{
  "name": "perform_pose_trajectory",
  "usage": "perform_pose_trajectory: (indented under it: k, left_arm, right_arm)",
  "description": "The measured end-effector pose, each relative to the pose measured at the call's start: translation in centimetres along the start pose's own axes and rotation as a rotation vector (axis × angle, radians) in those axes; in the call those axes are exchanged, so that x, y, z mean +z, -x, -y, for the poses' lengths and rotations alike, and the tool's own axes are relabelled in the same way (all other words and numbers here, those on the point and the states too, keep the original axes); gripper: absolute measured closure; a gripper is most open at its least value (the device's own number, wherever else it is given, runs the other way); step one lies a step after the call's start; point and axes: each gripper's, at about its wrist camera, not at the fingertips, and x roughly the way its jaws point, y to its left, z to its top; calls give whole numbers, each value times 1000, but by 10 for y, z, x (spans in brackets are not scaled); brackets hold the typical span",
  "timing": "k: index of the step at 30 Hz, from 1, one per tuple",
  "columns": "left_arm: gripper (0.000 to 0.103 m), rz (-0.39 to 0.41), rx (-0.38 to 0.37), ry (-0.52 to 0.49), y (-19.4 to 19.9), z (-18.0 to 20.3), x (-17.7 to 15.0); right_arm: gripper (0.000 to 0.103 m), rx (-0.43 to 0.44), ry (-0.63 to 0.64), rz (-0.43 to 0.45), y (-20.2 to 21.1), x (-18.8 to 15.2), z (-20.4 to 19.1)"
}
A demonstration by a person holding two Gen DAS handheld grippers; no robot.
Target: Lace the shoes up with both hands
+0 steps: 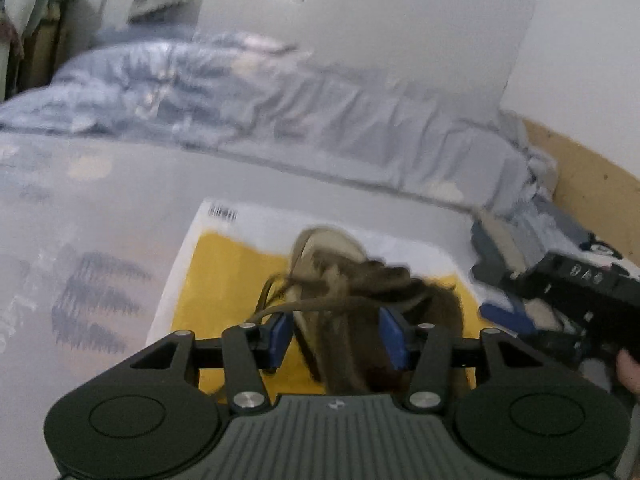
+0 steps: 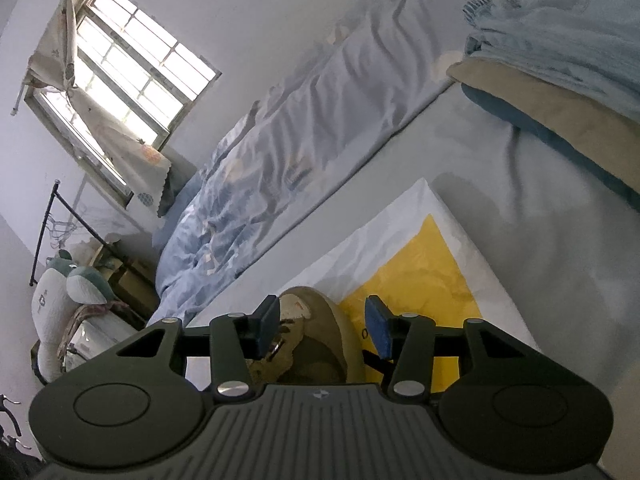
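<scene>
A brown and tan shoe (image 1: 352, 280) with loose brown laces (image 1: 312, 303) lies on a yellow and white plastic bag (image 1: 224, 264) on the grey bed sheet. The left wrist view is blurred. My left gripper (image 1: 337, 336) hovers just before the shoe, blue pads apart, and a lace arcs past its fingertips without being pinched. The right gripper's black body (image 1: 576, 288) shows at the right, with a hand (image 1: 628, 368) behind it. In the right wrist view my right gripper (image 2: 323, 328) stands open over the shoe's toe (image 2: 316, 320). Its right pad is clear of the shoe, above the bag (image 2: 432, 264).
A rumpled blue quilt (image 2: 280, 152) lies along the far side of the bed. Folded tan and blue blankets (image 2: 560, 92) are stacked at the head end by a wooden headboard (image 1: 580, 176). Beyond the bed's foot are a plush toy (image 2: 60, 288) and a window (image 2: 120, 76).
</scene>
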Motion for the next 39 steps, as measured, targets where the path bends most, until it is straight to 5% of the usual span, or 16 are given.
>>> perform_pose_trajectory:
  k: [3, 5, 18, 27, 39]
  left_arm:
    - [58, 44, -1, -63, -1, 7, -7]
    - [69, 47, 12, -83, -4, 11, -11]
    - [85, 30, 48, -25, -13, 8, -9]
    - [90, 39, 58, 6, -15, 6, -9]
    - [90, 60, 80, 48, -15, 4, -10]
  right_arm:
    - [53, 8, -23, -15, -4, -5, 0]
    - [53, 17, -40, -23, -6, -7, 1]
    - [54, 32, -172, -27, -23, -20, 0]
    - [90, 43, -180, -13, -25, -22, -4]
    - [101, 35, -30, 40, -15, -12, -22]
